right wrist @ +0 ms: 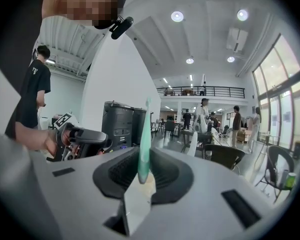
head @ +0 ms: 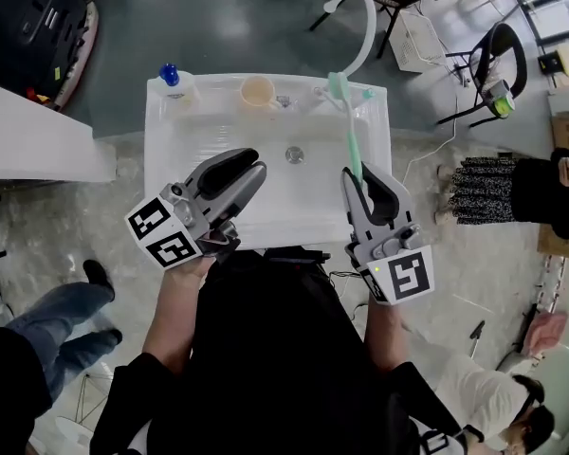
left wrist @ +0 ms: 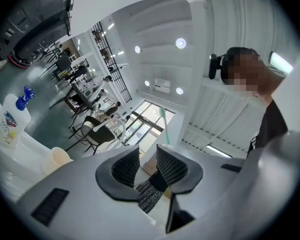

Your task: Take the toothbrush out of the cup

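In the head view the right tool [head: 358, 172] hides the toothbrush's [head: 353, 143] lower end.

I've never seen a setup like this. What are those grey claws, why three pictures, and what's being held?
No robot here: a person holds a two-jaw gripper in each hand. The top-down picture comes from a head camera; the other two from cameras riding on the grippers, looking along their jaws. Below is a white sink with a beige cup and a blue-capped bottle on its back rim. The right gripper pinches a green toothbrush, clear of the cup; the left gripper is open and empty.
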